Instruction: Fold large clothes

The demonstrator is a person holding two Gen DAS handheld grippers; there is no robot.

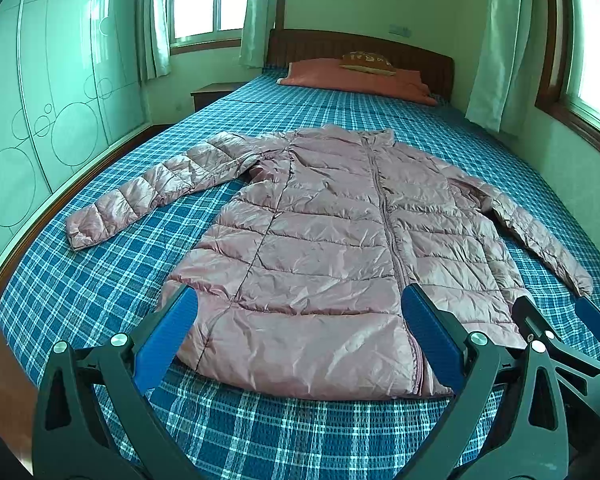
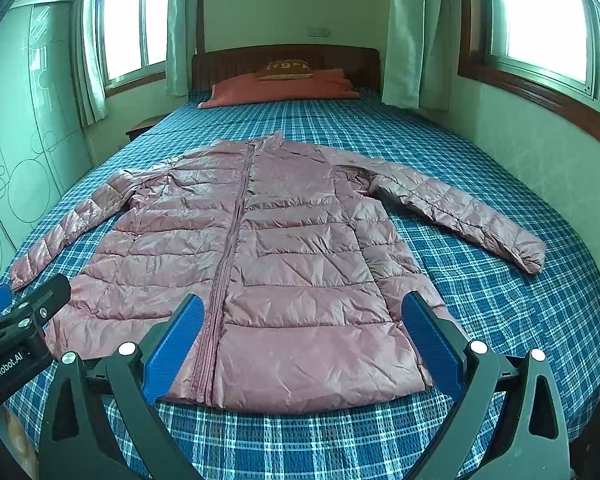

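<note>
A pink quilted puffer jacket [image 1: 320,248] lies flat and zipped on the blue plaid bed [image 1: 260,432], collar toward the headboard, both sleeves spread out to the sides. It also shows in the right wrist view [image 2: 284,264]. My left gripper [image 1: 300,316] is open and empty, held above the left half of the jacket's hem. My right gripper [image 2: 300,320] is open and empty, above the right half of the hem. The right gripper also shows at the right edge of the left wrist view [image 1: 556,316].
An orange pillow [image 1: 356,78] with a small brown cushion [image 1: 366,62] lies at the wooden headboard [image 1: 320,44]. A wardrobe [image 1: 40,100] stands to the left, a wall with windows to the right [image 2: 540,32]. A nightstand [image 1: 212,94] stands at the far left.
</note>
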